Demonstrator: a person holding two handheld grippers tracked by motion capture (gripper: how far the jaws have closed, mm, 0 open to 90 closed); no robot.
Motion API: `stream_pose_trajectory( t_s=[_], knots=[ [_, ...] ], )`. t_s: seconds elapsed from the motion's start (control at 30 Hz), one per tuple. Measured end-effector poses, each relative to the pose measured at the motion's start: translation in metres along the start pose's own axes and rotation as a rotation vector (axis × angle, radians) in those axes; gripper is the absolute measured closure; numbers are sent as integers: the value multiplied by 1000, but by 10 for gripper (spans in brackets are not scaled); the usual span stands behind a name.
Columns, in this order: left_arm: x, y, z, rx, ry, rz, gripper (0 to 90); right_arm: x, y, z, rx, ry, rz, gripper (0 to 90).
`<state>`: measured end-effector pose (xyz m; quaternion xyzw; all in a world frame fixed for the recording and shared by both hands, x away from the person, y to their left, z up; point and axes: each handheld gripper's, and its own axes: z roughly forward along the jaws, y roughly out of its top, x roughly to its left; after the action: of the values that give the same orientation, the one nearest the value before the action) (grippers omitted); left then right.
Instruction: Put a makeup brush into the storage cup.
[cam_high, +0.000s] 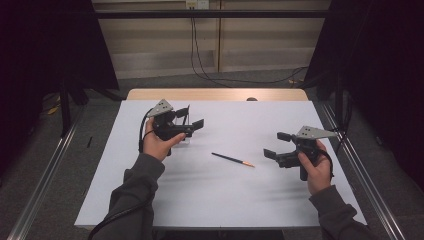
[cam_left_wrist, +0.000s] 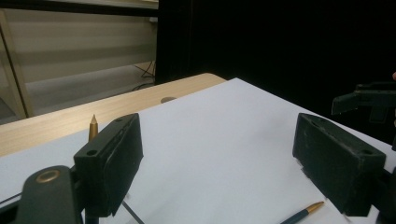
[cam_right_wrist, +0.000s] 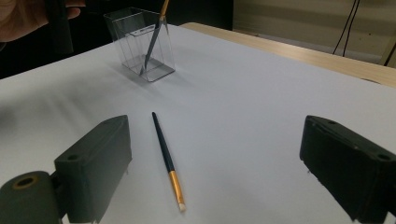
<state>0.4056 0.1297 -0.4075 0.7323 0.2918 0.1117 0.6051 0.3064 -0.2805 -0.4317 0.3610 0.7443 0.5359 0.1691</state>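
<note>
From where I sit, my left gripper (cam_high: 192, 117) hangs at about ten o'clock on the white sheet (cam_high: 210, 200), jaws spread wide with nothing between them, right above the clear plastic holder (cam_right_wrist: 140, 44). One brush (cam_right_wrist: 154, 39) already stands tilted in that holder, its gold tip (cam_left_wrist: 93, 127) peeking up beside my left jaw in the left gripper view. The second paintbrush (cam_high: 232, 159) lies flat near the centre of the sheet, bristle end toward four o'clock, well apart from the holder. My right gripper (cam_high: 276, 145) waits at three o'clock, jaws likewise apart and empty, with the brush lying between them in its own view. I judge the next step is fetching that brush: I'd come down over the dark handle just behind the gold ferrule (cam_right_wrist: 173, 182), jaws square across the shaft, close gently so it doesn't roll, then lift it level before tipping it upright.
</note>
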Motion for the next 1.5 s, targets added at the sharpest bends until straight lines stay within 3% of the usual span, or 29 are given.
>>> stream_pose_trajectory(
  t_s=[0.07,0.1,0.17,0.2,0.53,0.83,1.5],
  knots=[
    [0,-1,1,-6,-16,0,154,0,0,0,-1,-2,2,85],
    [-1,-1,1,2,-2,5,152,0,0,0,-1,0,1,85],
    [-2,-2,1,3,-25,9,152,0,0,0,-1,1,1,85],
    [-3,-3,2,6,-13,8,152,0,0,0,-1,1,2,85],
    [-8,-4,7,28,-36,17,148,0,0,0,0,1,0,86],
    [-12,-6,12,43,-85,23,144,-1,1,-1,-2,-3,-2,85],
    [-20,-9,22,29,-138,28,142,-1,0,-2,-4,-2,5,86]
  ],
)
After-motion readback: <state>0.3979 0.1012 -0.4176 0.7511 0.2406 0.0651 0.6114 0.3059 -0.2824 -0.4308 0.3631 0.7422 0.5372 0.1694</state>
